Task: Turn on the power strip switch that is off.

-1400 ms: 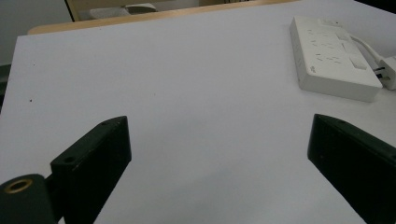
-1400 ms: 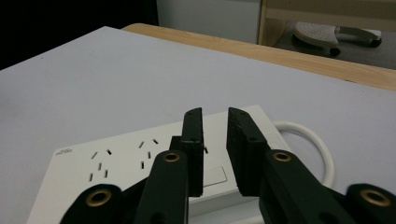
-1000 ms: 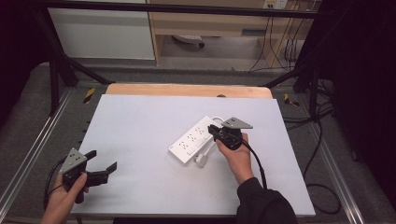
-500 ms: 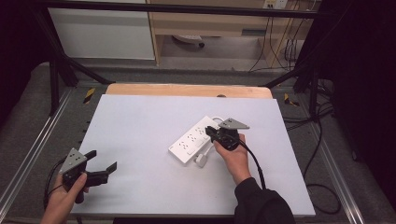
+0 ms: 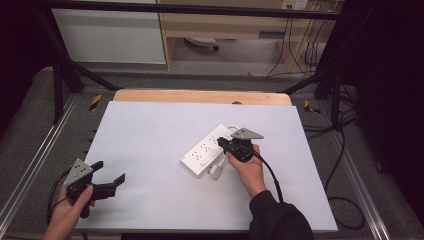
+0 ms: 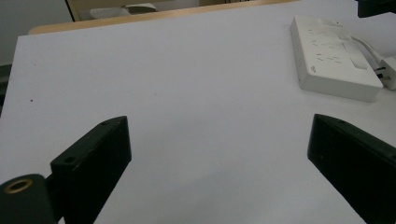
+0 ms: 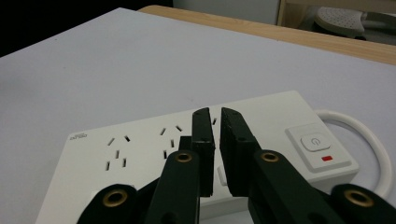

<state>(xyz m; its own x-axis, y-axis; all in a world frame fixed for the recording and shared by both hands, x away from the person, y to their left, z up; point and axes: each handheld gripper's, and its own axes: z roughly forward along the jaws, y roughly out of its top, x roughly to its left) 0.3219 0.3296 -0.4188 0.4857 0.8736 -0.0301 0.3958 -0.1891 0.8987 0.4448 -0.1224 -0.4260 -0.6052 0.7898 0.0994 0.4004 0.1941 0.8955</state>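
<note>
The white table [image 5: 150,125] carries a power strip [image 5: 206,151] near its middle. The right hand [image 5: 249,167] reaches forward, its gripper [image 5: 225,144] over the strip, jaws nearly together, gripping nothing. The left gripper [image 5: 107,177], near the front-left corner, is spread wide and empty.

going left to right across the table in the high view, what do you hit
left hand-held gripper → power strip → right hand-held gripper, its tips over the strip's right part
</note>
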